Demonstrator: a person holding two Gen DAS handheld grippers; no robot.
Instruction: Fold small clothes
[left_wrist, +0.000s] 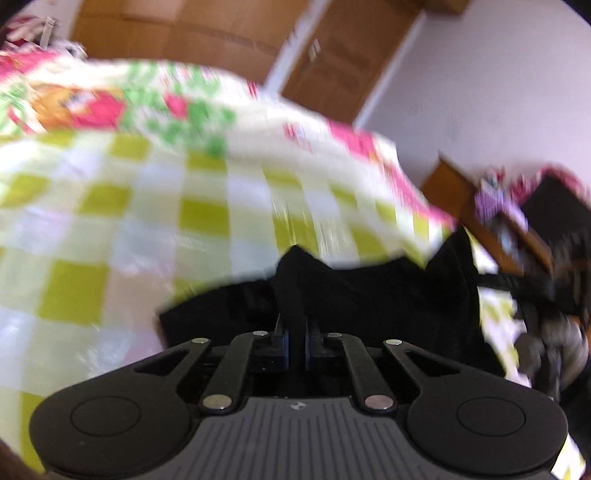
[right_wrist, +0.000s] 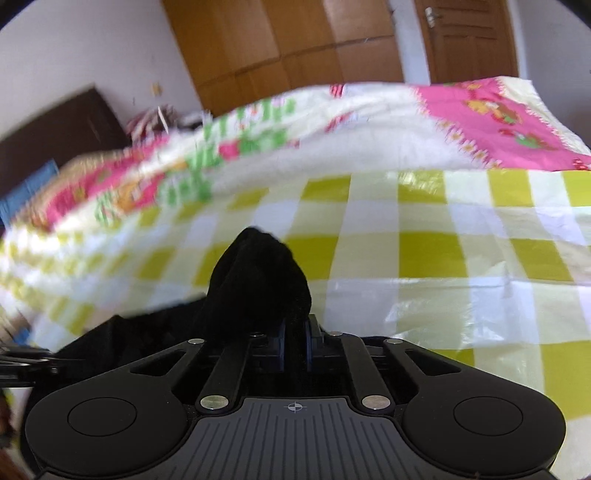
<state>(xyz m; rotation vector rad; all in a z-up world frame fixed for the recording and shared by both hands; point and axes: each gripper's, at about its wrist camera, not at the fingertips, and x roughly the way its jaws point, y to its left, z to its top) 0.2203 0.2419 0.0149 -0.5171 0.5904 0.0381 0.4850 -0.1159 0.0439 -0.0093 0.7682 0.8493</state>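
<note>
Left wrist view: left gripper (left_wrist: 295, 328) fingers clamped on a pinch of the black garment (left_wrist: 369, 295), which spreads across lower centre over the checked bed sheet (left_wrist: 110, 221). Heavy blur.

Right wrist view: right gripper (right_wrist: 294, 332) fingers together on a bunched peak of the same black garment (right_wrist: 258, 273), centre frame, cloth trailing lower left.

Looks like mid-fold, both corners held. Next move likely needs both ends carried across level, then laid flat before letting go.
</note>
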